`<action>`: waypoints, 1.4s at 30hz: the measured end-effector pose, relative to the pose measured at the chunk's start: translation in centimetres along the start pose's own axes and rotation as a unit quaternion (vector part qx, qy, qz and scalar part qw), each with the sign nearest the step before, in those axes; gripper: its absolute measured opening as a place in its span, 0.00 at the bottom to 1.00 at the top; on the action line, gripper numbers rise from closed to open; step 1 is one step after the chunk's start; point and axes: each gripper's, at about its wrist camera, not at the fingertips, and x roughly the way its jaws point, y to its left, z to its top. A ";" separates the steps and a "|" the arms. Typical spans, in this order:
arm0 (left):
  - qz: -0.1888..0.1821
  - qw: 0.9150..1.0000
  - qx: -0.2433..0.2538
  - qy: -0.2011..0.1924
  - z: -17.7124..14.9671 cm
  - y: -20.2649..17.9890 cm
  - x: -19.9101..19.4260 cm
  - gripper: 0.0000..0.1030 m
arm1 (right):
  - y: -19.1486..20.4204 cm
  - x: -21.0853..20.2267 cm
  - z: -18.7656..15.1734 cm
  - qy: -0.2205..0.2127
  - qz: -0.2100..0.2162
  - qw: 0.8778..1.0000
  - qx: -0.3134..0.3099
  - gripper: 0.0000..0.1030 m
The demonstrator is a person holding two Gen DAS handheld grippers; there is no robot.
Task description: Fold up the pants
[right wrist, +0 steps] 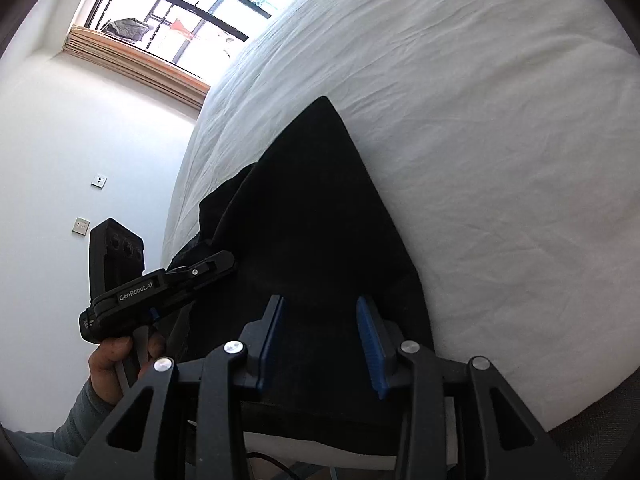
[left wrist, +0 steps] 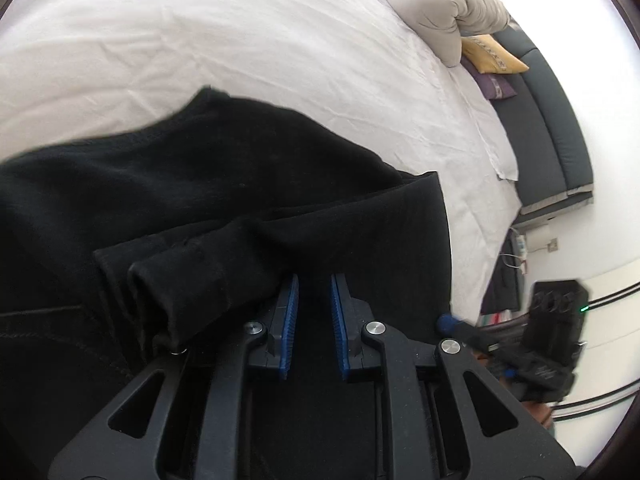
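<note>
The pants (left wrist: 224, 184) lie on the bed (left wrist: 240, 40), pillows (left wrist: 436, 12) at its far end.

A white-sheeted bed (left wrist: 248, 40) carries black pants (left wrist: 200, 184) spread beneath and ahead of both jaws (crumpled), a beige duvet (left wrist: 436, 4) bunched far beyond.

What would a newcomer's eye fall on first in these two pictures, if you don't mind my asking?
The black pants first: a dark, rumpled mass on the white sheet at the bed's near edge, tapering to a point in the right wrist view. Next, the blue-padded left gripper, nearly shut low over the cloth, and the right gripper, open above it. Farther off, a beige pillow lies at the bed's far end.
</note>
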 end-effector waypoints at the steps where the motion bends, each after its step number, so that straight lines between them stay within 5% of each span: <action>1: 0.006 1.000 0.011 -0.006 -0.1 -0.5 -0.3 0.16 | 0.7 -0.5 0.4 -0.007 0.012 1.000 -0.010 0.39; 4: -0.002 0.999 0.042 -0.023 -1.8 -1.9 -2.4 0.16 | 1.9 -0.8 2.4 -0.023 0.049 0.998 -0.034 0.50; 8: 0.004 0.997 0.073 -0.024 -4.7 -3.1 -3.4 0.16 | 3.2 2.0 5.8 -0.031 0.083 0.995 -0.037 0.51; 10: 0.034 0.998 0.061 -0.008 -5.5 -2.0 -2.3 0.16 | 2.2 4.2 7.3 -0.024 0.059 0.998 -0.013 0.53; 12: 0.001 1.000 0.018 -0.008 -5.7 0.1 -1.7 0.16 | 0.4 7.2 8.1 0.008 0.032 0.999 0.014 0.52; 17: 0.007 1.000 0.010 -0.028 -6.1 0.6 -3.7 0.16 | 3.0 5.9 6.9 -0.001 0.008 1.000 -0.024 0.55; 18: 0.009 0.999 0.007 -0.040 -6.4 0.6 -4.9 0.22 | 3.4 5.5 6.5 -0.002 0.016 1.000 -0.026 0.55; 20: 0.010 0.998 -0.005 -0.067 -7.1 1.0 -7.2 0.64 | 5.0 4.6 5.0 -0.008 0.054 0.998 -0.034 0.55; 21: 0.007 0.995 -0.021 -0.096 -7.7 1.4 -9.1 0.89 | 5.4 4.0 4.5 -0.007 0.073 0.997 -0.035 0.56; 22: 0.007 0.991 -0.037 -0.130 -8.5 2.0 -11.1 0.94 | 6.1 4.1 3.7 0.000 0.095 0.995 -0.037 0.56; 25: 0.022 0.983 -0.071 -0.169 -10.5 4.1 -15.8 0.94 | 8.6 6.5 1.4 0.039 0.138 0.989 -0.044 0.56; 28: 0.032 0.970 -0.113 -0.212 -13.1 6.7 -20.5 0.94 | 9.3 9.0 0.5 0.066 0.134 0.988 -0.034 0.56; 32: 0.079 0.938 -0.184 -0.284 -17.4 10.3 -26.1 0.96 | 9.6 11.4 -0.4 0.084 0.122 0.989 -0.025 0.67; 37: 0.063 0.916 -0.279 -0.281 -21.7 16.9 -27.9 0.96 | 9.5 11.8 -0.8 0.080 0.130 0.988 -0.023 0.70; 39: 0.044 0.912 -0.299 -0.279 -22.9 19.2 -28.2 0.96 | 9.3 11.6 -0.9 0.081 0.135 0.987 -0.016 0.70; 42: 0.020 0.917 -0.288 -0.276 -22.3 19.8 -27.2 0.96 | 9.2 11.5 -0.9 0.080 0.140 0.987 -0.011 0.69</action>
